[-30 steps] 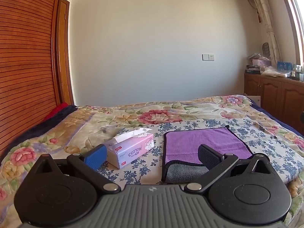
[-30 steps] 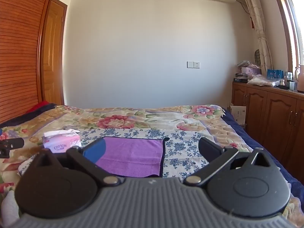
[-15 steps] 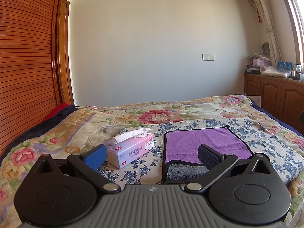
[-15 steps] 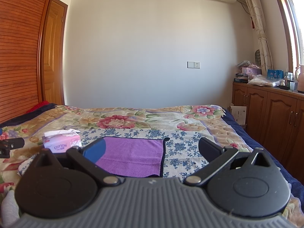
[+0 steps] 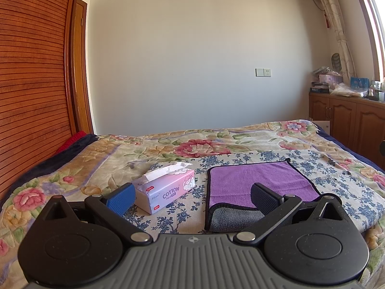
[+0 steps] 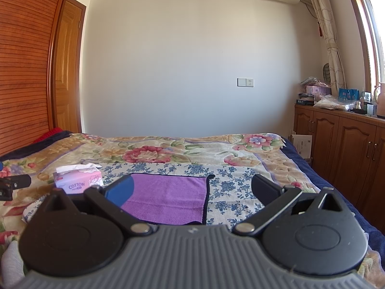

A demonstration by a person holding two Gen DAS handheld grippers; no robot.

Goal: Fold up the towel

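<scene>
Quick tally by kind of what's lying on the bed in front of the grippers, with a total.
Purple towel: 1
Pink tissue box: 1
Total: 2
Both lie on the floral bedspread, apart from each other.

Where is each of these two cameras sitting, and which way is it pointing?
Left wrist view: on the left hand-held gripper, facing across the bed; its open fingers frame the tissue box and purple towel.
Right wrist view: on the right hand-held gripper, facing the same way, further right; its open fingers frame the towel.
Shared: towel, tissue box, bed, wall socket.
</scene>
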